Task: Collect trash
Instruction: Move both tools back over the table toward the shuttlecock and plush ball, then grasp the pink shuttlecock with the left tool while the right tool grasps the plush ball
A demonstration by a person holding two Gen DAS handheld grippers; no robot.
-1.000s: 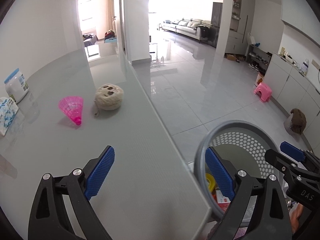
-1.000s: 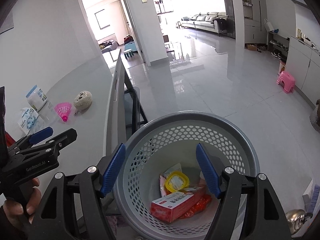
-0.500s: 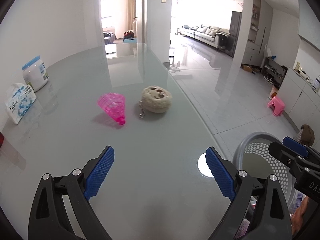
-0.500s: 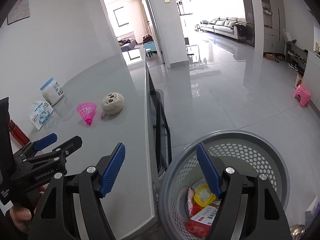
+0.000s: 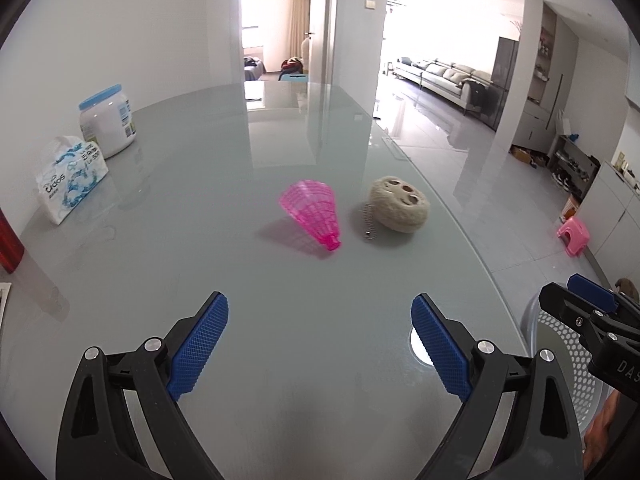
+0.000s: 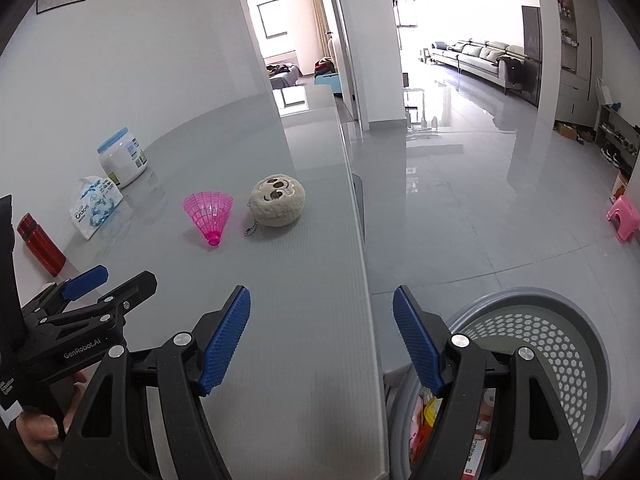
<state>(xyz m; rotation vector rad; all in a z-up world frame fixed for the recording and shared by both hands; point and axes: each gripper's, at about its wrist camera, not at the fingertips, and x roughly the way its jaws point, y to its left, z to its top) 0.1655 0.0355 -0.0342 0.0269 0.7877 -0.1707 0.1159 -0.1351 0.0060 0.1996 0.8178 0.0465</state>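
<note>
A pink plastic shuttlecock (image 5: 314, 212) (image 6: 209, 213) lies on the grey glass table (image 5: 240, 288) beside a cream plush keychain (image 5: 399, 204) (image 6: 278, 201). My left gripper (image 5: 320, 344) is open and empty, low over the table, short of both. My right gripper (image 6: 322, 344) is open and empty over the table's right edge. The grey perforated trash basket (image 6: 560, 344) stands on the floor to the right and holds packaging; its rim also shows in the left wrist view (image 5: 560, 344).
A white jar with a blue lid (image 5: 107, 120), a tissue pack (image 5: 70, 178) and a red bottle (image 6: 40, 244) stand at the table's left. The table edge (image 6: 360, 240) drops to a tiled floor. A pink stool (image 6: 624, 218) stands far right.
Both grippers have swung left from over the basket toward the table. The shuttlecock and plush now sit nearer the centre of both views. The jaws stayed open.
</note>
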